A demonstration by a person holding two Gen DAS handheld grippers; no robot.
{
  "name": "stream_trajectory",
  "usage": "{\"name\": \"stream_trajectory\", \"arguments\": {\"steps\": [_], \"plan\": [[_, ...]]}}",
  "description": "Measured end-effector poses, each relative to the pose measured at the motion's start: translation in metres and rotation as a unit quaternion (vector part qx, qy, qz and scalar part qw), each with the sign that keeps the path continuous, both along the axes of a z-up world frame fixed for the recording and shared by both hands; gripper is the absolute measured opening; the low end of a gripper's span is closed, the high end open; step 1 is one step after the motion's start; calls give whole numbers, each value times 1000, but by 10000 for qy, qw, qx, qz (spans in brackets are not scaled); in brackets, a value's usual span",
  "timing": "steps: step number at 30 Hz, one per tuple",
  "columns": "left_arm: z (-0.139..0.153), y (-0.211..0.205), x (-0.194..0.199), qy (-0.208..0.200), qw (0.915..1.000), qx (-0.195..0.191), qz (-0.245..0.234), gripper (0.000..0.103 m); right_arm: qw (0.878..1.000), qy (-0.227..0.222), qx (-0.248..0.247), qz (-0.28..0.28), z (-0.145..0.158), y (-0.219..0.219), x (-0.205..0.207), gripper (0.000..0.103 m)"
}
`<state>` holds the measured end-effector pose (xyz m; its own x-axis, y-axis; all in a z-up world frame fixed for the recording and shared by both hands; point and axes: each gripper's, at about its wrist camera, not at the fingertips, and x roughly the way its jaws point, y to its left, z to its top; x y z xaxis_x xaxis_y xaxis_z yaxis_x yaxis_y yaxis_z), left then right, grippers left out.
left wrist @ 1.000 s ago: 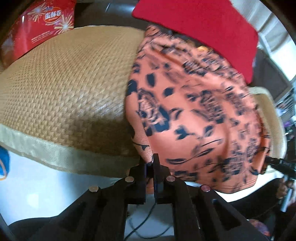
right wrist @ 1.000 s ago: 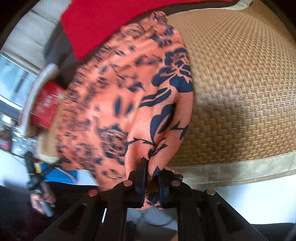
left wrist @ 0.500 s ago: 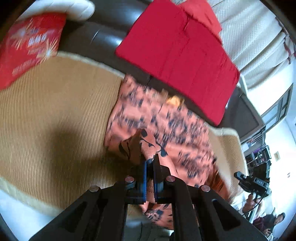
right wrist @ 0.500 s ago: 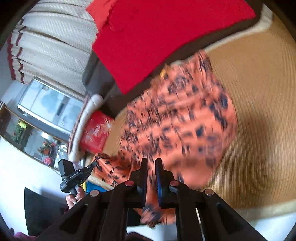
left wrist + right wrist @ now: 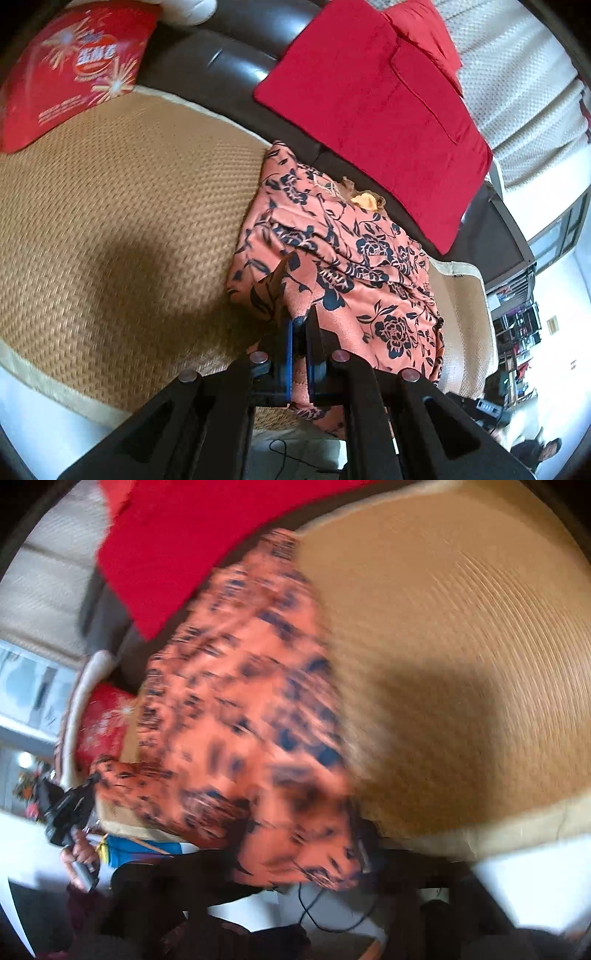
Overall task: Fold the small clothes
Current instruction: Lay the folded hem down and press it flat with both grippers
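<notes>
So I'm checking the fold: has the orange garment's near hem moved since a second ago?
Yes. The left claw, shut on the orange garment, has carried its hem from the woven mat's front edge back toward the red cushion.

The floral garment (image 5: 354, 266) is thin, matt orange cloth, softly creased. Under it the woven mat (image 5: 122, 229) looks coarse, with a smooth fabric border. Behind the mat, the dark sofa back (image 5: 221, 62) is glossy; the red cloth (image 5: 373, 99) looks plush and matt.
</notes>
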<state>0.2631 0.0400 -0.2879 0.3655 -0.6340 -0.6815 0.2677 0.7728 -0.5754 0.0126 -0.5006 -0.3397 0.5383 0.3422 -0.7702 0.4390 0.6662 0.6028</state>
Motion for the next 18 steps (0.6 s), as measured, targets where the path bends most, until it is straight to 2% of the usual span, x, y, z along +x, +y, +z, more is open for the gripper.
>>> {"name": "stream_trajectory", "arguments": {"steps": [1, 4, 8, 10, 12, 14, 16, 18], "plan": [[1, 1, -2, -14, 10000, 38, 12, 5, 9999, 19, 34, -138, -9, 0, -7, 84], [3, 1, -8, -108, 9999, 133, 20, 5, 9996, 272, 49, -93, -25, 6, -8, 84], [3, -1, -15, -154, 9996, 216, 60, 5, 9995, 284, 138, -99, -41, 18, 1, 84], [3, -1, -17, -153, 9996, 240, 75, 5, 9986, 456, 187, -195, -55, 27, 6, 81], [4, -1, -18, -158, 9994, 296, 97, 5, 9973, 662, 245, -180, -67, 34, 9, 58], [5, 2, -19, -138, 9994, 298, 113, 5, 9977, 625, 273, -35, -64, 41, 6, 11], [7, 4, -19, -151, 9994, 298, 118, 5, 9986, 499, 129, 86, -47, 50, 2, 9], [10, 6, -19, -160, 9994, 286, 113, 5, 9992, 158, 314, 179, -27, 55, -3, 8]]}}
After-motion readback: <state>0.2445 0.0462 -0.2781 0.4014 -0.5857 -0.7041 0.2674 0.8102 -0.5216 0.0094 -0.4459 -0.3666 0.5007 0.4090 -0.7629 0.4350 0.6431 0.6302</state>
